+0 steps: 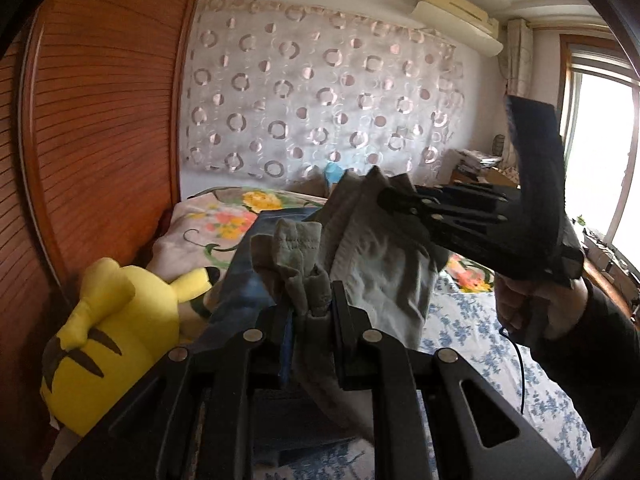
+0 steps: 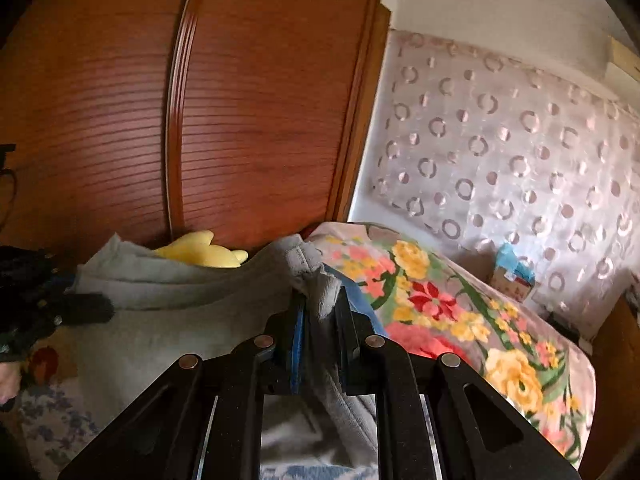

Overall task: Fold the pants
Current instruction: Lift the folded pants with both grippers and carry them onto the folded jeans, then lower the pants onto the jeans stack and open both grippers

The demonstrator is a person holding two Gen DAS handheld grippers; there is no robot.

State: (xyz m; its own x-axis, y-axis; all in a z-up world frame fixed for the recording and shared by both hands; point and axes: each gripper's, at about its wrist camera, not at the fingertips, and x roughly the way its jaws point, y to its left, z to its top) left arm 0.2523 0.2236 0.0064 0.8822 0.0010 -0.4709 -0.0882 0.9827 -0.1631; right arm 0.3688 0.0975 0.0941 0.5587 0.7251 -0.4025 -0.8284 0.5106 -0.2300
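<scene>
Pants (image 1: 376, 256), grey, hang in the air straight ahead of the left gripper (image 1: 316, 312), whose jaws are pinched on a bunched edge; from there the cloth runs up and rightward to the right gripper (image 1: 400, 200), clamped on another edge.

From the right wrist, the right gripper (image 2: 320, 312) is closed on a hem, and the fabric stretches leftward toward the left gripper (image 2: 86, 306), above the floral bed (image 2: 460, 320).
</scene>
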